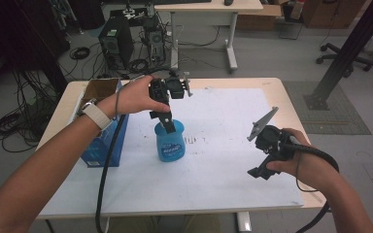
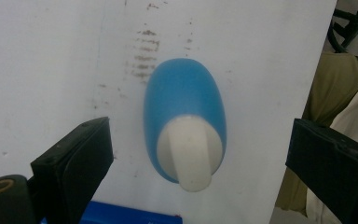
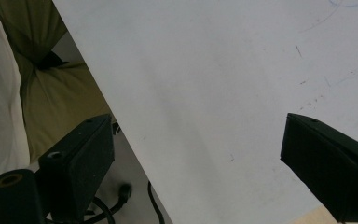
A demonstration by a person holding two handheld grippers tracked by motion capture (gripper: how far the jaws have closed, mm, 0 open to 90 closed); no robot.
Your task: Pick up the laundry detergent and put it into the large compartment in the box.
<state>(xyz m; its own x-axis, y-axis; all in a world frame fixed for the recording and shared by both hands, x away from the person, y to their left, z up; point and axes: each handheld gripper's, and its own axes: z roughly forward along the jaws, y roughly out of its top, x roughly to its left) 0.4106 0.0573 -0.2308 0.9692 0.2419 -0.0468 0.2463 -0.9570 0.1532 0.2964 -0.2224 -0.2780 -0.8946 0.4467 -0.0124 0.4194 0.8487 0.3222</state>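
- High view, far left: a cardboard box with open flaps sits at the table's left edge, and a blue carton lies just in front of it, partly under the person's left forearm, which wears a pale watch strap.
- A black cable trails from the left gripper back across the white sheet toward the near edge.
- The left hand holds that gripper pointing down over a blue bottle, which stands upright on the white sheet a little left of the table's middle, just right of the blue carton.
- Left gripper view: looking straight down, the bottle's white cap lies between the two black jaws, which are spread wide and apart from it on both sides; a corner of the blue carton shows at the bottom edge.
- Faint grey scuff marks sit on the sheet just right of the bottle.
- Further right, the right hand holds the right gripper low over the sheet's right part, well apart from the bottle, its grey three-cornered plate tilted up.
- Right gripper view: its jaws are spread wide with nothing between them, over the sheet's near edge, with the person's olive trousers below.
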